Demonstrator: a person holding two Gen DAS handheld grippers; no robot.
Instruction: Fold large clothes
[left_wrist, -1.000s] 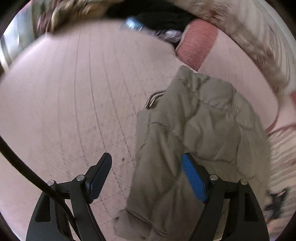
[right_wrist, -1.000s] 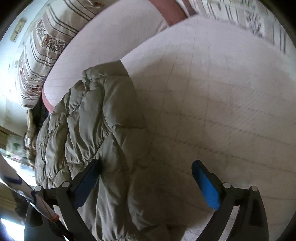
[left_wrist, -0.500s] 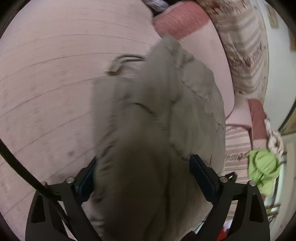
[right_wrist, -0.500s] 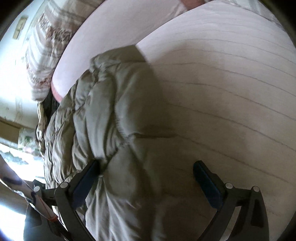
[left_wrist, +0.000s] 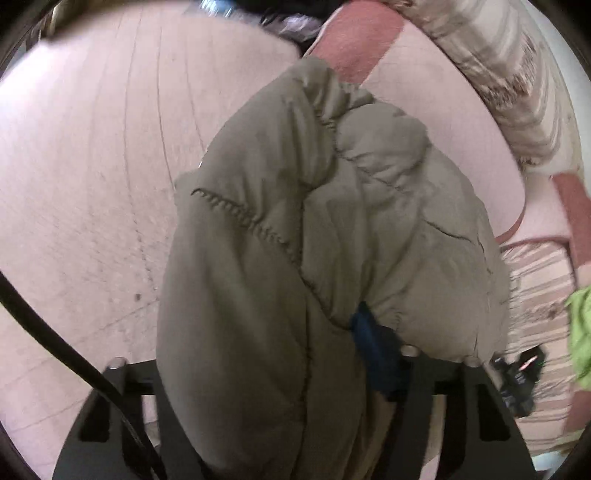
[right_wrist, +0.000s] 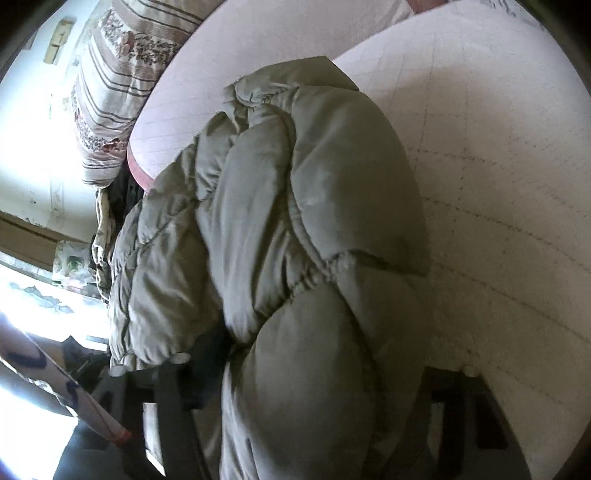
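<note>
An olive-grey quilted puffer jacket (left_wrist: 295, 229) lies bunched on a pale pink quilted bed cover (left_wrist: 92, 166). In the left wrist view its near end fills the space between my left gripper's fingers; the blue right pad (left_wrist: 369, 343) presses into the fabric and the left pad is hidden under it. My left gripper (left_wrist: 295, 354) is shut on the jacket. In the right wrist view the jacket (right_wrist: 295, 221) covers my right gripper (right_wrist: 314, 354); the dark left finger (right_wrist: 210, 350) presses into a fold and the right finger is hidden. It is shut on the jacket.
Striped floral pillows (left_wrist: 517, 92) and a red cushion (left_wrist: 354, 40) lie at the bed's far side. Dark clothes (left_wrist: 288, 18) are piled beyond the jacket. A green cloth (left_wrist: 580, 332) is at the right edge. A bright window (right_wrist: 29, 295) is to the left.
Both grippers moved forward onto the jacket's near end and closed on it; the jacket is now bunched up and lifted toward the cameras, covering most of the fingers.
</note>
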